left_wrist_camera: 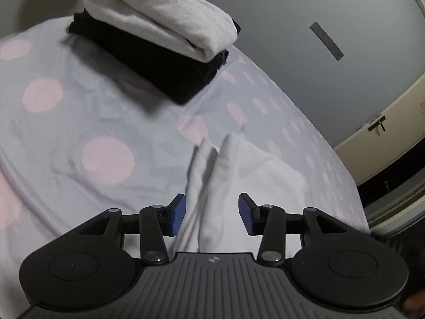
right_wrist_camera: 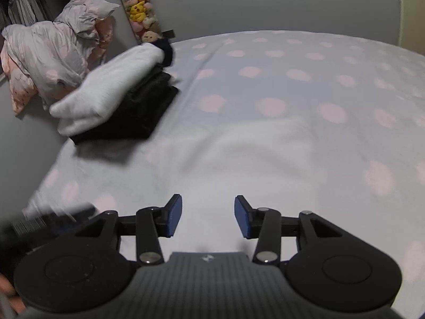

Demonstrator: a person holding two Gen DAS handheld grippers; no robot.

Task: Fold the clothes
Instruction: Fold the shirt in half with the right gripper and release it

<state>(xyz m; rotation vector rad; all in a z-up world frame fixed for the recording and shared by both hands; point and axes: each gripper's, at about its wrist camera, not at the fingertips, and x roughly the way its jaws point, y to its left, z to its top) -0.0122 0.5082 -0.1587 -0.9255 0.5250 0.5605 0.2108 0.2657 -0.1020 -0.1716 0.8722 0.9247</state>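
Left gripper (left_wrist_camera: 212,214): the jaws are seen apart, and a raised ridge of the white garment (left_wrist_camera: 225,175) runs between the blue pads without being pressed by either.
Right gripper (right_wrist_camera: 208,215): the jaws are seen apart over blurred white cloth (right_wrist_camera: 239,154); nothing is clamped.
Task's thing: 1 white garment is spread on the dotted bed sheet (left_wrist_camera: 79,122) just ahead of both tools; it is not yet made into a neat packet. Whether the pale cloth under the right gripper is the same piece cannot be told for sure.
Finished pile: 1 folded white garment (left_wrist_camera: 164,18) is laid on top of 1 folded black garment (left_wrist_camera: 159,71), near the far edge of the bed and well apart from the loose piece.
Step in hand: a fresh hold on the loose garment is judged to be sought, so a fold can be made.
Doing it well: only the top layer at an edge or corner should be pinched, the 2 holds should be kept level with each other, and the sheet beneath should be left out of the pinch.
Risk: the rumpled ridge may be creased into the fold unless it is smoothed first.
Containers: no basket, box or drawer is seen; the plush toys (right_wrist_camera: 139,10) are stacked by the wall, though what holds them cannot be made out.
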